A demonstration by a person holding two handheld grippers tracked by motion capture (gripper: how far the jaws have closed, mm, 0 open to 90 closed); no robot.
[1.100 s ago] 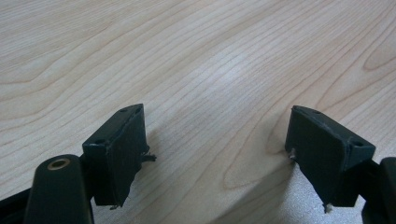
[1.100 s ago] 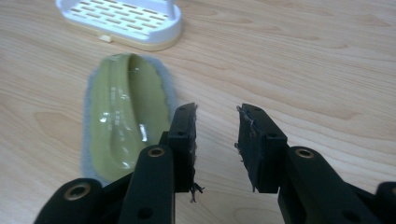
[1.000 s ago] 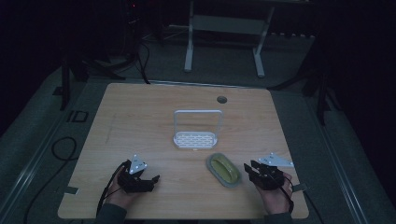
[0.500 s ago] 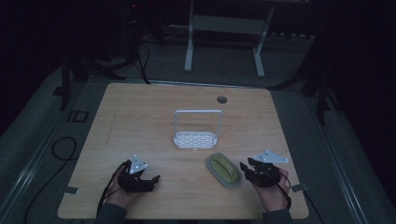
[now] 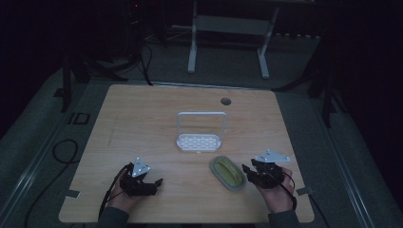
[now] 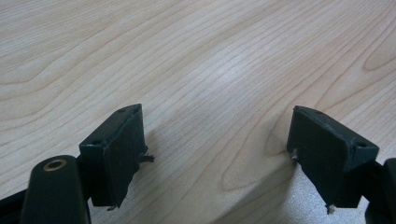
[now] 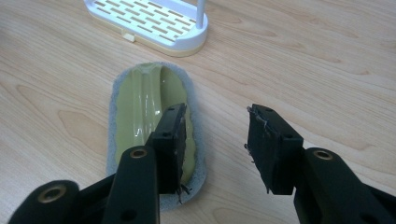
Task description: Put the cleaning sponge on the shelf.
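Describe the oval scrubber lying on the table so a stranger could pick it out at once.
Start at the wooden table and find the white slotted rack with its tall hoop handle near the middle. Just in front of it, beside the right gripper, lies the scrubber. It is a flat oval with a glossy yellow-green top and a fuzzy grey rim.

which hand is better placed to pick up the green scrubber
Right. The right tool sits open beside the scrubber, jaws having just been opening, nothing between them. The left tool is farther off over bare table.
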